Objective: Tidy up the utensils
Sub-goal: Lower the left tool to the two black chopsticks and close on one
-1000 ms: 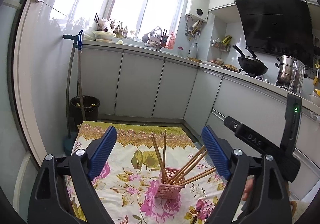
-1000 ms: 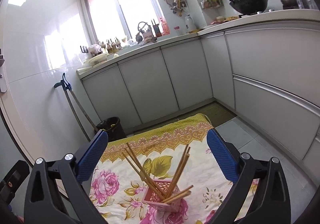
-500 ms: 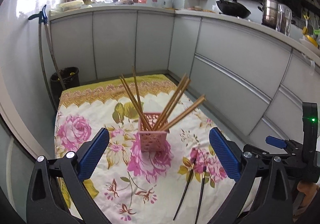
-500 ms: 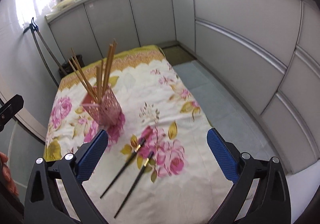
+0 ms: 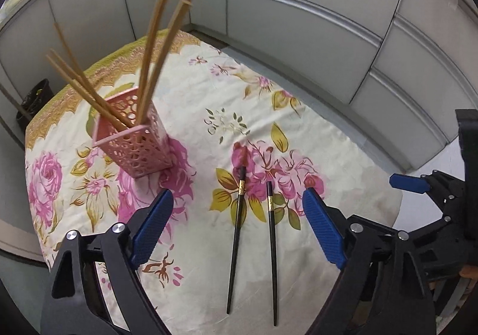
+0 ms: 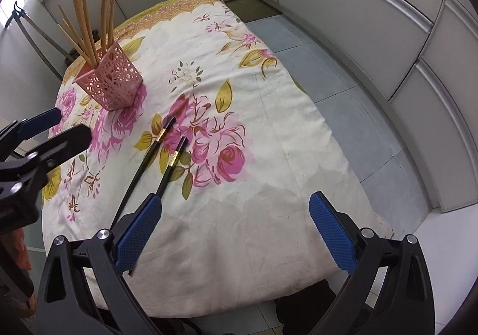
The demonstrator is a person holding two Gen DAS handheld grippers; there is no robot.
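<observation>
left gripper (image 5: 237, 226) tilted steeply down over two black chopsticks (image 5: 236, 233), jaws wide but closing, gripping nothing | right gripper (image 6: 234, 226) pitched down over tablecloth (image 6: 269, 102), jaws spread, empty

Two black chopsticks (image 5: 236, 233) at lower centre on the one flowered cloth (image 5: 209, 96). One pink basket (image 5: 134, 140) at left, with about five wooden chopsticks (image 5: 149, 66); blur hides the exact count.
</observation>
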